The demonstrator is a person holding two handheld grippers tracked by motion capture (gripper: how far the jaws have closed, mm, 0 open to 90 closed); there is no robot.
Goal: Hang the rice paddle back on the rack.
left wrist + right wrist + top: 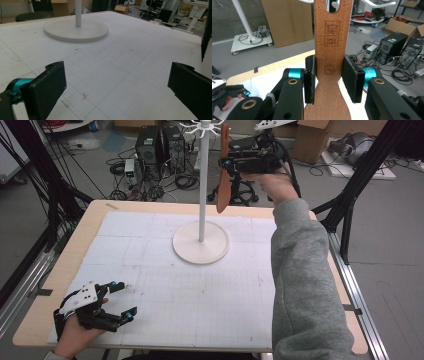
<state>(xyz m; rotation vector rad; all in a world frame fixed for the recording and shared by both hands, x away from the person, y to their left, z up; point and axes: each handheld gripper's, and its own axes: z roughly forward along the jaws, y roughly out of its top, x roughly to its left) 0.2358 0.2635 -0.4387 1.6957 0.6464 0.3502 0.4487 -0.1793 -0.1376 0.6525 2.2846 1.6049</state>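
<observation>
Left tongs (121,301) rest spread and empty near the bench's (65,270) front left corner, the hand (75,332) behind them at the front edge; in the left gripper view open gridded mat (120,65) stretches ahead of them to the white stand's round base (75,31). From that corner to the base the mat lies bare, marked by faint scuffs. White hook stand (201,185) rises from the middle of the far half of the bench, its base short of the far edge. Right tongs (226,164), raised beside the pole above the far edge, are pinching a wooden spatula (223,175) by its handle; it hangs upright, blade down, just right of the pole. A grey sleeve (305,285) crosses the right side of the bench. Beyond the far edge the floor carries computer towers (160,145), tangled cables and cardboard boxes (312,137).
</observation>
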